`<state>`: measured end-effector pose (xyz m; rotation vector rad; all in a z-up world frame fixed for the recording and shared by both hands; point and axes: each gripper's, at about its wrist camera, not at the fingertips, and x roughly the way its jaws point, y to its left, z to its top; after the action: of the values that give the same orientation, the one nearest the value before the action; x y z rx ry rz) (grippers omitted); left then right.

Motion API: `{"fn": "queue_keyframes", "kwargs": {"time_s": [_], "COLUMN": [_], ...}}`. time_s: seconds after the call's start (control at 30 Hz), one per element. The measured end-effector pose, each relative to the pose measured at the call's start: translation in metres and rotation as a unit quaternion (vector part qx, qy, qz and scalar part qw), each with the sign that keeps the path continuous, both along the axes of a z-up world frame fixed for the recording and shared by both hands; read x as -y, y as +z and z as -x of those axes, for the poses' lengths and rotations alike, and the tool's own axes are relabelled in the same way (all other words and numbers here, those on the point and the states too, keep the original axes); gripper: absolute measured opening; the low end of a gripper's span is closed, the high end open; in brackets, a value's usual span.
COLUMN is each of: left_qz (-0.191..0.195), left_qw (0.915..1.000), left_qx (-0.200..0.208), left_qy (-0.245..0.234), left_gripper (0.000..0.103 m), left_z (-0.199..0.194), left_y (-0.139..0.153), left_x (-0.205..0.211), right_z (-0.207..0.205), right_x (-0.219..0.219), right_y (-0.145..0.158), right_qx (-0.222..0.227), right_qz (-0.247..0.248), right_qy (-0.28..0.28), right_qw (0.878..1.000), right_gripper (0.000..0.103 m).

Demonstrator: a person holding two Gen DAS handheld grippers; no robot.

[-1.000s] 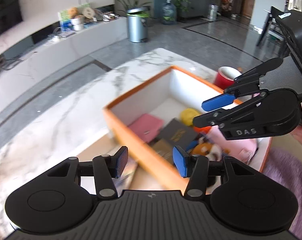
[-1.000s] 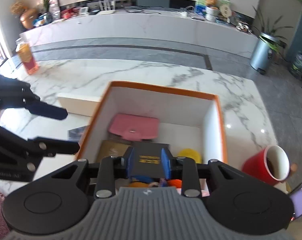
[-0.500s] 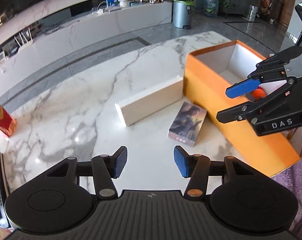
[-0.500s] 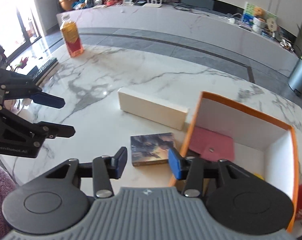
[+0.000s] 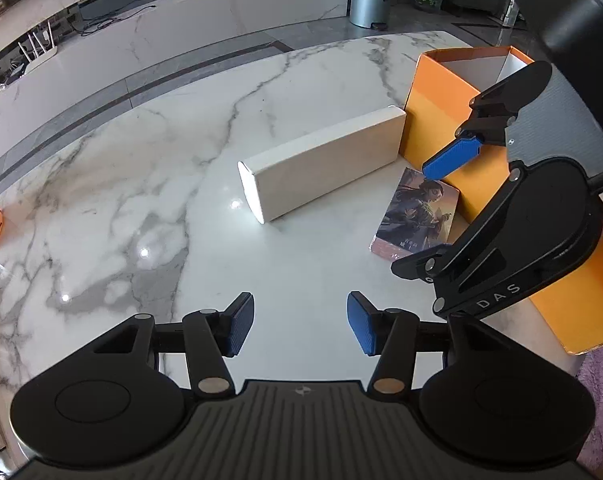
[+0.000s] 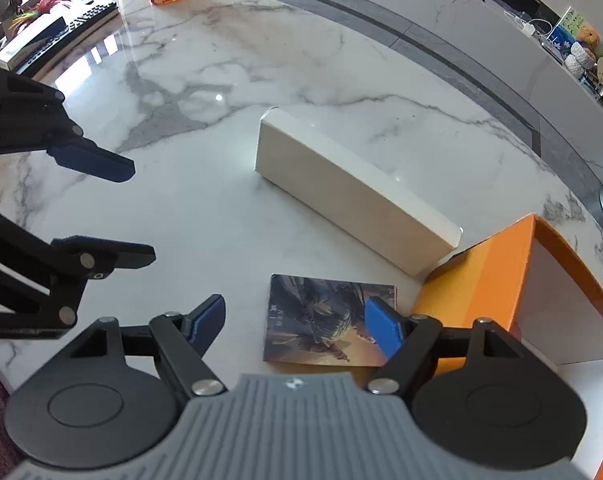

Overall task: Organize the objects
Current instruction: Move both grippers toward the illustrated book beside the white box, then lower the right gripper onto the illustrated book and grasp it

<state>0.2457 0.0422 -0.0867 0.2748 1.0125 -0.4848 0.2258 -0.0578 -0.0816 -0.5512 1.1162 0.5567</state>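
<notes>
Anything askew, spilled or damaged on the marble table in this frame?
Nothing spilled or visibly damaged. The illustrated book lies flat beside the orange box, at a slight angle to it; the long white box lies diagonally, one end close to the orange box's corner. Both await tidying. The right claw, opening, is empty.

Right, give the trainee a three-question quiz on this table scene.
1. True or false: the white box lies inside the orange box.
2. Which thing is right in front of the right gripper? A) the bottle B) the picture card C) the keyboard
3. Fill in: the left gripper holds ____.

Key:
1. False. It lies on the marble table, one end close to the orange box.
2. B. The card lies flat on the table beside the orange box; the gripper's jaws are opening, not gripping it.
3. Nothing. Its jaws stand apart over bare table.
</notes>
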Motion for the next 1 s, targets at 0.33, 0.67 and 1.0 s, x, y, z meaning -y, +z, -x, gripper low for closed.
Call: {"fn": "queue_keyframes", "kwargs": {"time_s": [0.33, 0.67, 1.0], "left_qz": [-0.001, 0.009, 0.003], "left_qw": [1.0, 0.9999, 0.9999], "left_qx": [-0.004, -0.011, -0.009], "left_qy": [-0.008, 0.0, -0.006], "left_gripper": [0.061, 0.061, 0.06], "left_z": [-0.013, -0.015, -0.007], "left_y": [-0.011, -0.018, -0.014], "left_x": [-0.001, -0.007, -0.009], "right_z": [-0.026, -0.04, -0.012], "right_x": [-0.017, -0.021, -0.021], "right_y": [-0.023, -0.032, -0.015], "right_qx": [-0.049, -0.063, -0.078], "right_qz": [0.089, 0.096, 0.062], "right_qy": [0.048, 0.025, 0.078], "right_qw": [0.994, 0.993, 0.992], "right_gripper": [0.088, 0.097, 0.073]}}
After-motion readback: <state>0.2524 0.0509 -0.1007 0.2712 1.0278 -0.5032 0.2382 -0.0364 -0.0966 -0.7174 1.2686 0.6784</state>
